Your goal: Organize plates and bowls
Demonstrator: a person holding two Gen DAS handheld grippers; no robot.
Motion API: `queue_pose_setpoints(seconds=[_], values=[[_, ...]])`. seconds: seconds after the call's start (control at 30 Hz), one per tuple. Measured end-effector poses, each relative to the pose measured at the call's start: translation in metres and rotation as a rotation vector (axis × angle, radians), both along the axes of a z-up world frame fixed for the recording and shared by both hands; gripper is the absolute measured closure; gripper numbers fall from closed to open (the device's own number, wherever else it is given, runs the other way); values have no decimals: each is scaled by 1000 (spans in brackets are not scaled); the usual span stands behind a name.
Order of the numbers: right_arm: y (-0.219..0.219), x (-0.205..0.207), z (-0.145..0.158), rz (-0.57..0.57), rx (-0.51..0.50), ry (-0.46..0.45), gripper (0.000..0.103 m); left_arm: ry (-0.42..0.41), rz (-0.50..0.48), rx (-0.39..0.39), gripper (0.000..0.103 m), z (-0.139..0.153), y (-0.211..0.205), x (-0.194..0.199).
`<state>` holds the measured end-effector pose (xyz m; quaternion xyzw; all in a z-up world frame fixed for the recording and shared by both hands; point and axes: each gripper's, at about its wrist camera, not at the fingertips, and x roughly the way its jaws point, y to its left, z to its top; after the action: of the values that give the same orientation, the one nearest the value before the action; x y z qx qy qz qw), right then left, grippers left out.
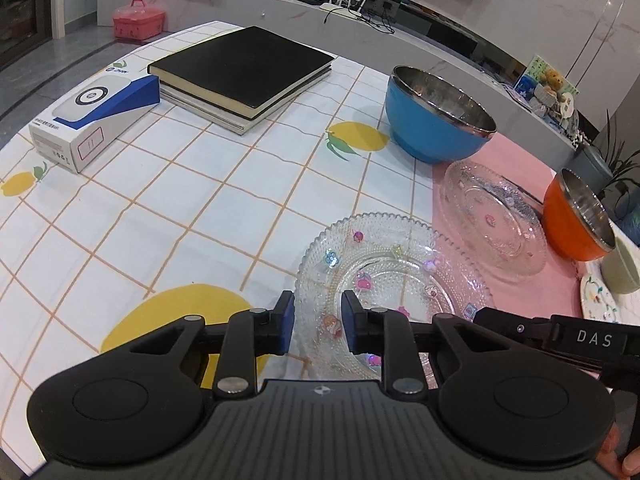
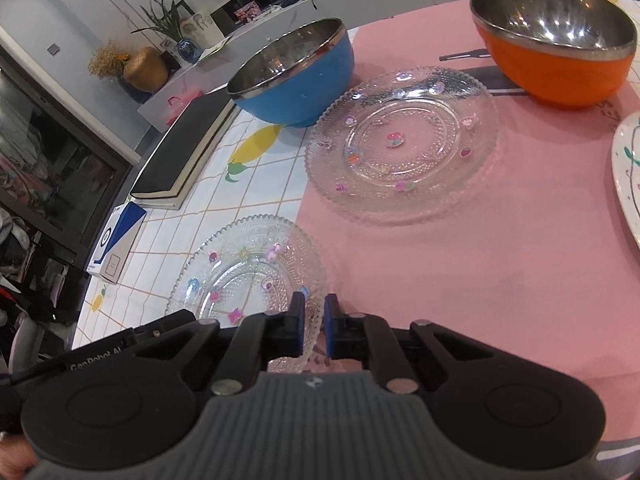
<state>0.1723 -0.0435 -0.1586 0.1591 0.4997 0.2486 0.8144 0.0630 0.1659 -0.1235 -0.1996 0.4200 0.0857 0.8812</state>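
Note:
A clear beaded glass plate (image 1: pixel 384 280) lies at the near edge of the table; it also shows in the right wrist view (image 2: pixel 248 268). My right gripper (image 2: pixel 314 326) is shut on its right rim. My left gripper (image 1: pixel 318 322) is open, with its jaws straddling the plate's left rim. A second glass plate (image 2: pixel 404 144) lies on the pink mat (image 2: pixel 480 248); it also shows in the left wrist view (image 1: pixel 494 216). A blue bowl (image 1: pixel 436 116) and an orange bowl (image 1: pixel 576 220) stand behind the plates; both show in the right wrist view, blue (image 2: pixel 292 76) and orange (image 2: pixel 556 36).
Black books (image 1: pixel 244 72) and a white and blue box (image 1: pixel 92 116) lie at the far left. A white patterned plate (image 2: pixel 628 176) and a pale green cup (image 1: pixel 620 268) sit at the right edge. The checked cloth (image 1: pixel 160 220) covers the table.

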Motion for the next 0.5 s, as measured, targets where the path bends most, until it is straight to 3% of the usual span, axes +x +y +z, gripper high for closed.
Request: queue_pose_setpoints(seconds=[0.5], values=[[-92, -36, 27, -70, 44, 17, 97, -11, -91, -55, 75, 21, -68, -24]])
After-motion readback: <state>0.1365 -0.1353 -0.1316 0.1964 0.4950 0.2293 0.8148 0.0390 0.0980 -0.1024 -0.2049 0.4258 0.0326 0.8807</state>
